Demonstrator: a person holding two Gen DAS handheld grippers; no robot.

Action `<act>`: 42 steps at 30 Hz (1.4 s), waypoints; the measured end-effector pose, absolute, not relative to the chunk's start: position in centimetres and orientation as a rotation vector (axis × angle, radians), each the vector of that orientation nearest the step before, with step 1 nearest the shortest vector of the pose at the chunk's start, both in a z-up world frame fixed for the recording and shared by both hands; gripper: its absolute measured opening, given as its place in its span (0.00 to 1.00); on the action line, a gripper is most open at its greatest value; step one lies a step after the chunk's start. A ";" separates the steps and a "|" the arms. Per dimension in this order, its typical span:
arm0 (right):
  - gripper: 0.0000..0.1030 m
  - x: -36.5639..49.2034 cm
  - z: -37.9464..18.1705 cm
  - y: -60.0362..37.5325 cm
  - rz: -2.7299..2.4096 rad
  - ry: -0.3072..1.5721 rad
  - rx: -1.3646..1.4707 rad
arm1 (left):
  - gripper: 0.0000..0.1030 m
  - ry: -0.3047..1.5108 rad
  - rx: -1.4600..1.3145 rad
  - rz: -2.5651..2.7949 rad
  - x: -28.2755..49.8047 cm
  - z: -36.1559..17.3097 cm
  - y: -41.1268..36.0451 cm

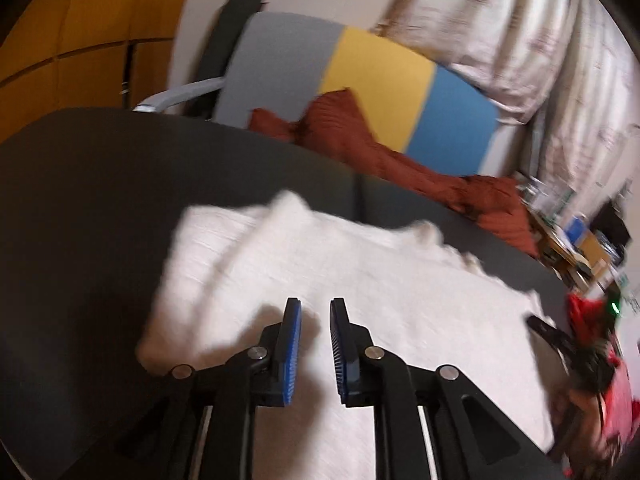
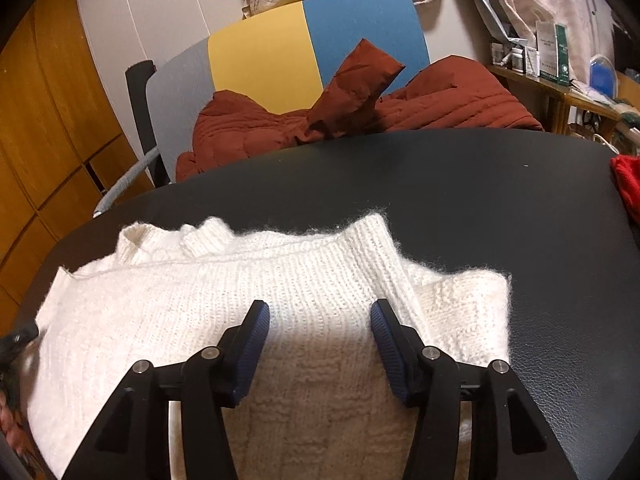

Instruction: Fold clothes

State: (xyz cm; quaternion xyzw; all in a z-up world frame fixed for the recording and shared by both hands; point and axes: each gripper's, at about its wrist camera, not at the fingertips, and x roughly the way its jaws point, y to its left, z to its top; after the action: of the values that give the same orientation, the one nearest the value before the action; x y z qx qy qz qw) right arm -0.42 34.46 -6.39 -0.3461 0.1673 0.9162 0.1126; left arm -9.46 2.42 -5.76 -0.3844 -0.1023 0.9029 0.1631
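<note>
A white knit sweater [image 2: 200,292] lies folded on the dark table [image 2: 480,200], its ribbed hem and a cuff toward the far side. My right gripper [image 2: 320,308] hovers over its middle, open wide, with nothing between the blue pads. In the blurred left wrist view the same sweater [image 1: 360,264] spreads across the table [image 1: 100,168]. My left gripper [image 1: 316,304] is above its near part, its pads a narrow gap apart and nothing caught between them.
A rust-red quilted jacket [image 2: 440,96] is heaped on a chair [image 2: 260,60] with a grey, yellow and blue back, just past the table's far edge. A red cloth [image 2: 628,184] lies at the table's right edge. A cluttered shelf [image 2: 552,64] stands at the right.
</note>
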 end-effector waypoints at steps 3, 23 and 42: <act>0.33 0.5 -5.5 34.2 2.677 0.528 -1.001 | 0.14 -0.259 -1.147 2.520 -8.0 -7.0 3.5; 0.46 13.7 -5.8 37.6 2.553 1.064 -0.808 | 0.14 -0.260 -1.069 2.415 -4.4 -6.7 3.0; 0.56 14.9 -8.5 39.4 2.508 1.337 -0.873 | 0.15 -0.144 -1.069 2.184 -1.4 -8.4 7.6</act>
State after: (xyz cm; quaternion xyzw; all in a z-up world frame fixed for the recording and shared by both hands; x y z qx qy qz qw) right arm 14.89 39.38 -8.46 -0.2925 0.4481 0.8406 0.0842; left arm -1.36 7.61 -8.41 -0.4118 -0.0555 0.8414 0.3455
